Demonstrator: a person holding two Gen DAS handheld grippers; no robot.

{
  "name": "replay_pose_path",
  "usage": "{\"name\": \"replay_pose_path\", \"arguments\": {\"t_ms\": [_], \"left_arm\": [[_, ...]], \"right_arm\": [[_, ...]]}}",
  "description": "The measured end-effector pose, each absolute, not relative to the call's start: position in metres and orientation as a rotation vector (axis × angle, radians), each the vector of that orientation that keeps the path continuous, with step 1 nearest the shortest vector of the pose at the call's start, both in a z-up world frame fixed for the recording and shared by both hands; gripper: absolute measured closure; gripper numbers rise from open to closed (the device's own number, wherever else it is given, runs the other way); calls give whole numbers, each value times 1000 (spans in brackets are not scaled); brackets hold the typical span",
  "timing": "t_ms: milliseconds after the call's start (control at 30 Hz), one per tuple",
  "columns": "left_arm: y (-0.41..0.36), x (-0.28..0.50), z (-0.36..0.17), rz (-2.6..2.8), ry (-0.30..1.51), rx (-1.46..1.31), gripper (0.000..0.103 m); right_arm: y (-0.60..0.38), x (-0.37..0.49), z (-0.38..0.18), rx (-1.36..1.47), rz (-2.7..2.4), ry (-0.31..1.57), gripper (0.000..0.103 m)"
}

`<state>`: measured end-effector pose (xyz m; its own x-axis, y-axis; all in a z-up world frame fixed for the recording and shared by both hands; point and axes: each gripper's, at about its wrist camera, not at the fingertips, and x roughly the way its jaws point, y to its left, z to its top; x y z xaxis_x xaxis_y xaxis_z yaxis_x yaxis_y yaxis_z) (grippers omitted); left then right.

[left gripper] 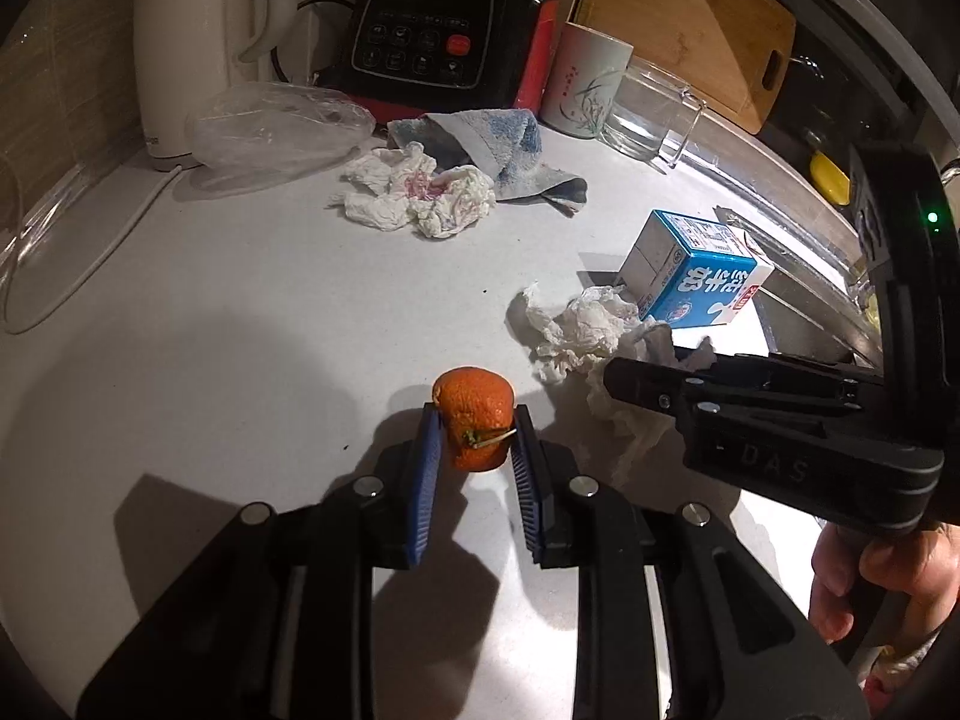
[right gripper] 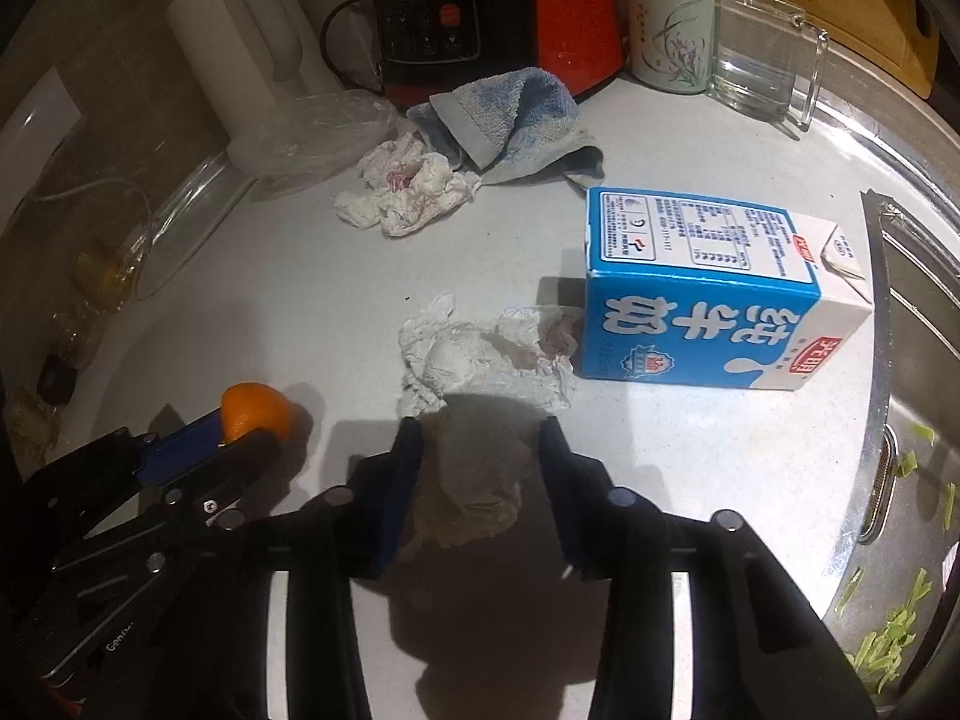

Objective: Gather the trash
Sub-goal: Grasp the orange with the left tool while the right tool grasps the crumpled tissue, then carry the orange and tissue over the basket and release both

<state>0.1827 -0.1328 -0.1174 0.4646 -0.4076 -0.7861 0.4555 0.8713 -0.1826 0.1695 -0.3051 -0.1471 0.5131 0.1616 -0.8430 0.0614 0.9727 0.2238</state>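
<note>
Since the left tongs (left gripper: pixel 474 444) are pinched onto the wrinkly orange peel lump (left gripper: pixel 474 420) and the right tongs (right gripper: pixel 480 468) clamp the crumpled white tissue (right gripper: pixel 480 360) just off the white table (left gripper: pixel 240 300), lift both straight up; blue-and-white milk carton (right gripper: pixel 708 312) sits at 2 o'clock.

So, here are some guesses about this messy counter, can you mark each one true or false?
1. The left gripper is closed on an orange peel. True.
2. The milk carton stands upright. False: it lies on its side beside the sink.
3. The right gripper has a crumpled paper tissue between its fingers. True.
4. The blue towel lies in the sink. False: it lies on the counter in front of the black and red appliance.
5. The glass mug sits next to a white flowered cup. True.
</note>
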Motion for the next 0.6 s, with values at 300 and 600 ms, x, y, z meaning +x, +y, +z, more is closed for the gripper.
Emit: {"name": "replay_pose_path", "arguments": {"t_ms": [300, 600], "left_arm": [[-119, 161, -120, -478, 996, -3, 79], [-129, 94, -104, -488, 987, -1, 79]], "right_arm": [[-296, 147, -133, 237, 111, 1014, 83], [-298, 70, -108, 213, 140, 994, 83]]}}
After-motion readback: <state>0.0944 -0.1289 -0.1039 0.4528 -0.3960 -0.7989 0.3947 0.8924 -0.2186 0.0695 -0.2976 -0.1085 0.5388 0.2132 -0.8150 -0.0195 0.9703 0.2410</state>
